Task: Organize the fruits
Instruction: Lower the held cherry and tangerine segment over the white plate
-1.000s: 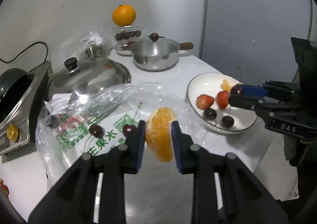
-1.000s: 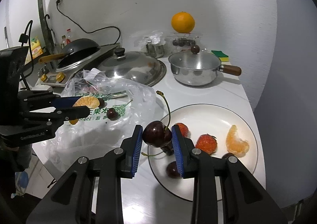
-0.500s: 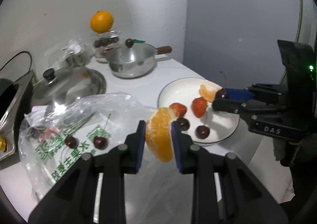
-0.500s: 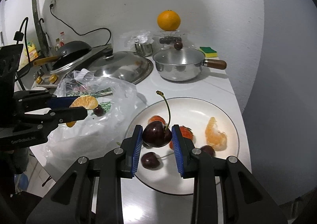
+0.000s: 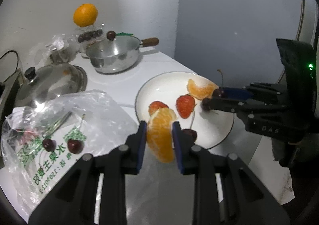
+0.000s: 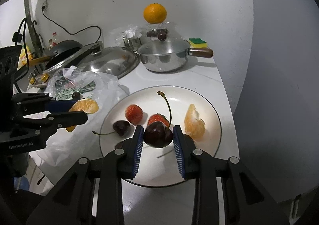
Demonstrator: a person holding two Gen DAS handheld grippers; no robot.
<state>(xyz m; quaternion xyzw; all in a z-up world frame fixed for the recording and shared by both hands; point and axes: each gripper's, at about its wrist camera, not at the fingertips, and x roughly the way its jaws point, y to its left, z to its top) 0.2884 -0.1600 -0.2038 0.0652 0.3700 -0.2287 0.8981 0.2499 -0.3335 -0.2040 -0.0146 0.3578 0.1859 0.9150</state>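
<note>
My left gripper point(image 5: 159, 135) is shut on a peeled orange piece point(image 5: 161, 135), held just short of the near left rim of the white plate point(image 5: 165, 81). My right gripper point(image 6: 158, 137) is shut on a dark cherry point(image 6: 157, 134) with a long stem, above the plate point(image 6: 175, 171). On the plate lie two strawberries point(image 6: 134, 112) point(image 5: 185, 103), a second orange piece point(image 6: 194, 122) and loose cherries point(image 6: 121, 127). Seen from the left wrist, the right gripper point(image 5: 216, 97) hangs over the plate's far right side. The right wrist view has the left gripper point(image 6: 78, 110) beside the plate's left edge.
A clear plastic bag point(image 5: 59, 125) with two cherries point(image 5: 75, 146) lies left of the plate. Behind stand a steel pan point(image 5: 115, 55) with a wooden handle, a domed lid point(image 5: 49, 81), a whole orange point(image 5: 85, 15) on a glass jar, and a stove at far left. The counter ends just right of the plate.
Both grippers have moved towards and over the plate, each still holding its fruit. The plate now looks larger and closer in both views.
</note>
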